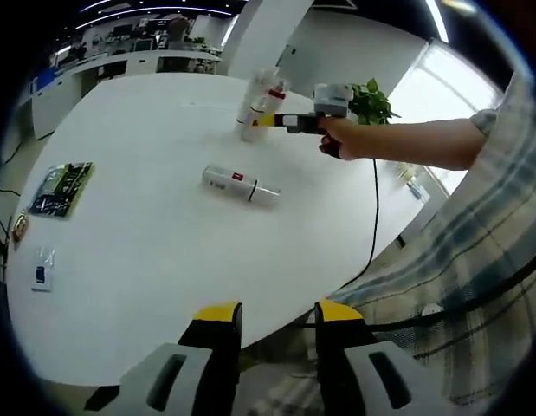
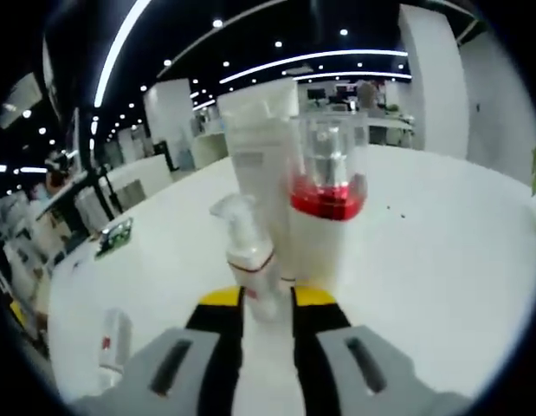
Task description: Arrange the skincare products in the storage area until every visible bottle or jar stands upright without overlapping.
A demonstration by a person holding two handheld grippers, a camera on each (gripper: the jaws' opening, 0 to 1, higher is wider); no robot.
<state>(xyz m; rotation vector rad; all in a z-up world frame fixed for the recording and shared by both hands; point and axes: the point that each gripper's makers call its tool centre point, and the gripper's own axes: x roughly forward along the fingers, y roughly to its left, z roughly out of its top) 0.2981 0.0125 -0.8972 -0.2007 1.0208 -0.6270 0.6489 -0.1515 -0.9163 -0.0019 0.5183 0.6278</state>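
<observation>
From the left gripper view we see a bottle (image 1: 240,184) lying mid-desk (image 1: 146,260); our left gripper (image 1: 274,314) hangs parted, empty. The right gripper view shows our right gripper (image 2: 268,299) pinching a pump bottle (image 2: 250,260) beside the upright tube (image 2: 266,165) and jar-topped bottle (image 2: 326,208).

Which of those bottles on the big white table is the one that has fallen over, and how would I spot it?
Start at the big white table and look near its middle, short of the standing bottles where the right hand-held gripper reaches. There a white bottle with a small red label lies alone on its side. Its neighbours all stand upright; this one is flat.
</observation>
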